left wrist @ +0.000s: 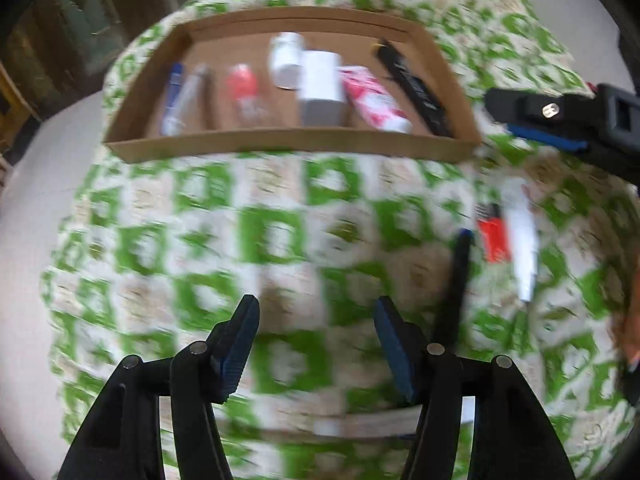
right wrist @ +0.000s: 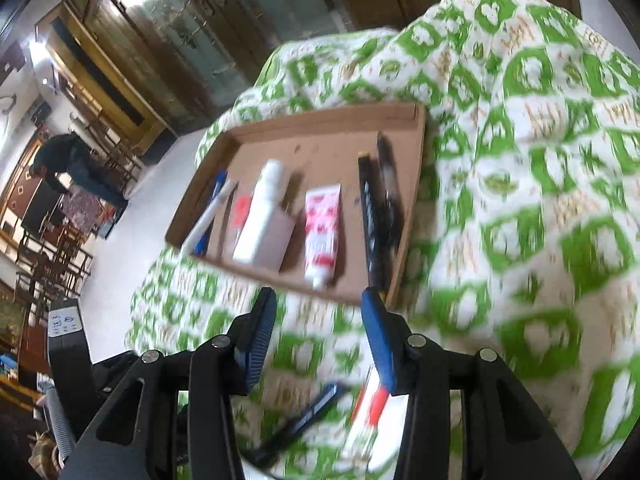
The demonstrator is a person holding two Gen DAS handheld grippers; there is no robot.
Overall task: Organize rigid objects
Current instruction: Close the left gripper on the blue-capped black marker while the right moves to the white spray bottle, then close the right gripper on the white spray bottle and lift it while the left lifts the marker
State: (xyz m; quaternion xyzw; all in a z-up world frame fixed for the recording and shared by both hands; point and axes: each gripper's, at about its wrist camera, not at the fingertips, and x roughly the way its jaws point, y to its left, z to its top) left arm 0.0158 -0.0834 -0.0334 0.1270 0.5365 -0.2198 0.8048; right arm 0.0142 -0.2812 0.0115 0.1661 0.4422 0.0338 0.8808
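Most things already lay in the tray [left wrist: 288, 148]; a pen [left wrist: 456, 280], lighter [left wrist: 494, 236] and tube [left wrist: 520, 240] remained on the cloth [left wrist: 280, 240]. My 2 grippers, left [left wrist: 316, 344] and right [right wrist: 320, 340], were wide, holding nothing.

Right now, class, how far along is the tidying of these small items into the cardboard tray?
Mostly done: the cardboard tray already holds a row of items, including a white bottle and a pink tube. In hand: nothing; the left gripper and right gripper both have open, empty jaws. Left: a dark pen, a red lighter and a white tube lie on the green-patterned cloth.
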